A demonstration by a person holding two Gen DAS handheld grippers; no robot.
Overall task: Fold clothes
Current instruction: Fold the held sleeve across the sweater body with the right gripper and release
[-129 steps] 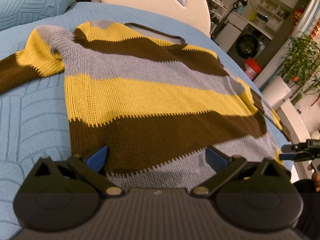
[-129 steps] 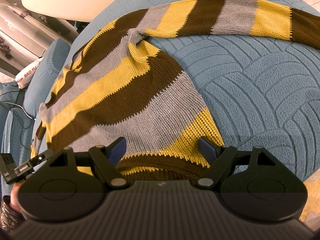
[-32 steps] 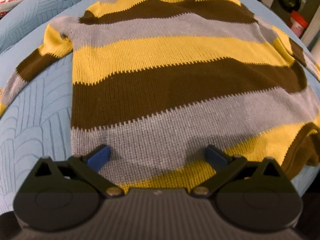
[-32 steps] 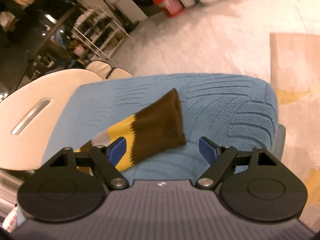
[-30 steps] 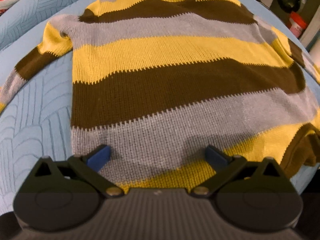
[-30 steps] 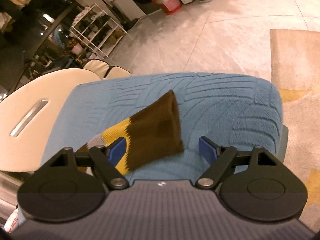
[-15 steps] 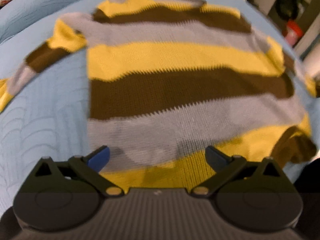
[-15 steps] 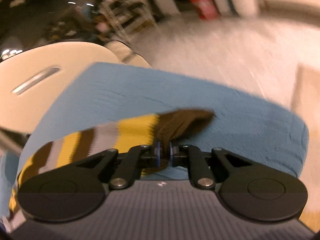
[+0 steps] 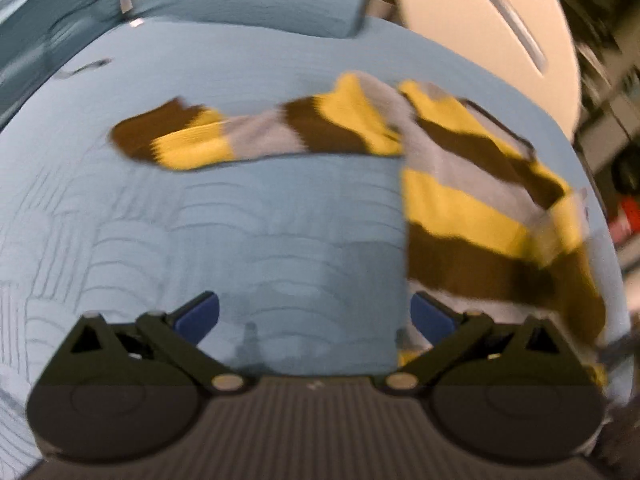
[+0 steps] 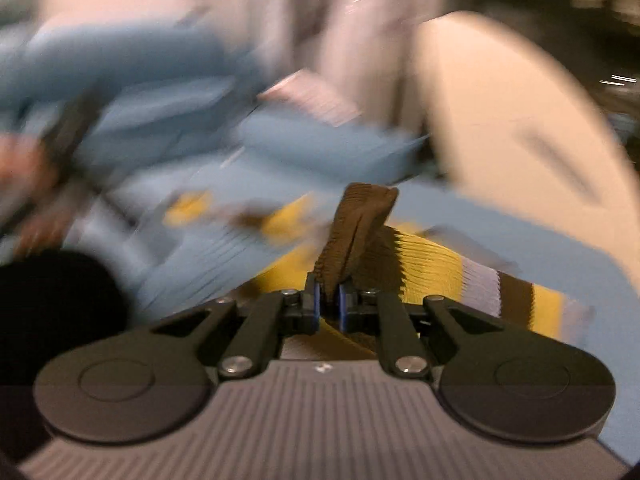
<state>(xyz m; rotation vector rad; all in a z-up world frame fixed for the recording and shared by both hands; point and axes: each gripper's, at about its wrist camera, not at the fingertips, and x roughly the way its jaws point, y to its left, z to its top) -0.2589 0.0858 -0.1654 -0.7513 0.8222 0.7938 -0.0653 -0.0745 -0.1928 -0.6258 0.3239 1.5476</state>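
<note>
The striped sweater is spread on the blue bedspread. In the left wrist view its body is seen running lengthwise from the neckline, nearest the cream headboard, down toward the bed's near edge, and one sleeve is stretched crosswise over the bedspread, cuff pointing away from the body. The left gripper is held with jaws wide apart above bare bedspread, nothing between them. The right gripper is clamped on the brown cuff of the other sleeve, having just been closing on it.
</note>
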